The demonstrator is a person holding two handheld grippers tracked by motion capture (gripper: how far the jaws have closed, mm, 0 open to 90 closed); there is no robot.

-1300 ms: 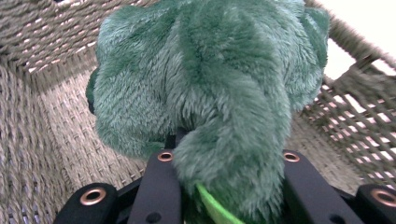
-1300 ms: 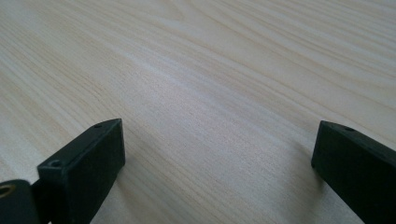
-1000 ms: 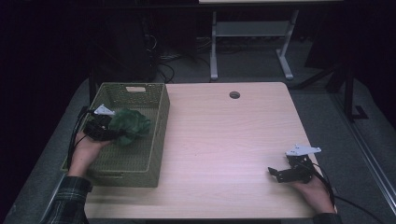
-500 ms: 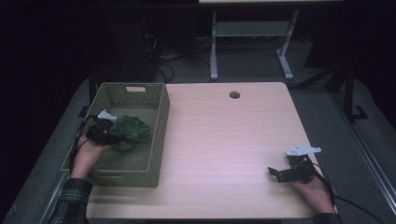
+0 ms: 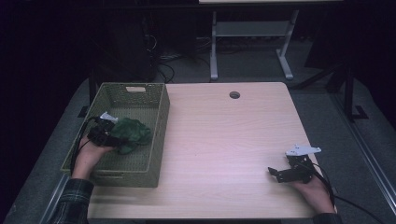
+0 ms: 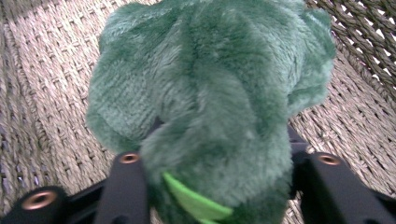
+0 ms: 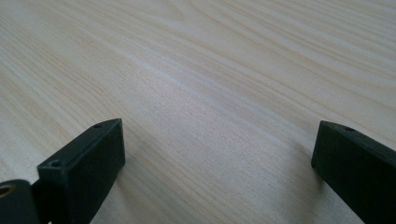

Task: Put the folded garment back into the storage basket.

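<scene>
From the high view, my left gripper [image 5: 111, 132] sits inside the green woven basket [image 5: 156, 140] at the table's left side, with my left hand [image 5: 88, 156] reaching in over the near-left wall. The green plush toy [image 5: 133, 134] lies on the basket floor, right at the front of that gripper, about midway along the basket's length. My right gripper [image 5: 275, 173] rests near the front right corner of the wooden table [image 5: 224, 135], well apart from the basket, with its grey plate on top and its cable trailing off behind my right hand [image 5: 315, 189]. A round hole [image 5: 234, 95] shows in the tabletop near the far edge.

In the left gripper view, the green plush toy [image 6: 210, 93] is between my 2 black jaws and bulges up over them, with a bright green strip of fabric at its lower edge. The jaws have just been opening, and the toy sits between them with the woven basket floor [image 6: 42, 84] around it. The fur still reaches both jaws, but I cannot tell from this close whether the pads press on it or merely flank it.

In the right gripper view, my right gripper [image 7: 219, 154] has its 2 jaws spread wide, with bare pale wood grain of the table [image 7: 210, 70] between them and nothing held.
</scene>
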